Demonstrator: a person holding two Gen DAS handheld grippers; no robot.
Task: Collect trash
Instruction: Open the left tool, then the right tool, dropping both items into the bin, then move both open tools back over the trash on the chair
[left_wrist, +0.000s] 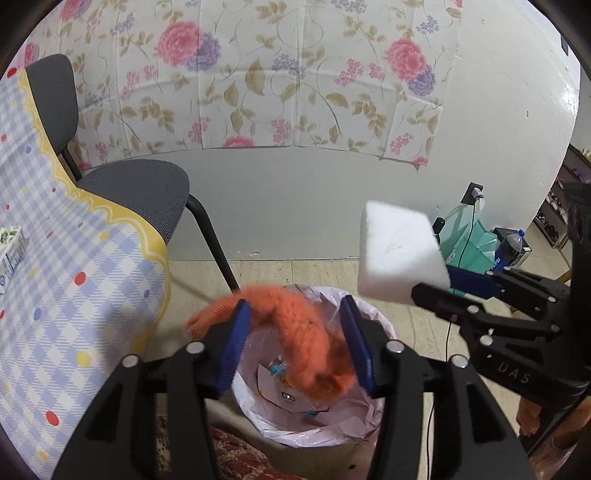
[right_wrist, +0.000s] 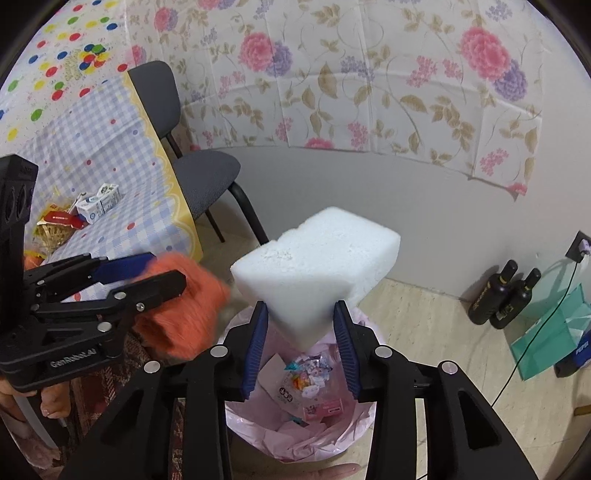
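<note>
A pink-lined trash bin (left_wrist: 384, 332) (right_wrist: 369, 325) stands on the floor below both grippers, with wrappers (right_wrist: 310, 376) inside. My left gripper (left_wrist: 294, 301) (right_wrist: 166, 269) hangs over the bin with its jaws wide apart. A fuzzy orange piece (left_wrist: 295, 332) (right_wrist: 184, 310), blurred, lies loosely between them and droops into the bin. My right gripper (right_wrist: 300, 304) (left_wrist: 432, 280) is beside it on the right, also above the bin. Its fingertips pinch the lower corner of a white foam block (right_wrist: 317, 262) (left_wrist: 399, 251).
A table with a checkered cloth (left_wrist: 74, 295) is at the left, carrying a milk carton (right_wrist: 99, 203) and more litter. A grey chair (left_wrist: 140, 195) stands behind the bin. Two dark bottles (right_wrist: 506, 295), a green bag (right_wrist: 546, 332) and a cable lie at the right wall.
</note>
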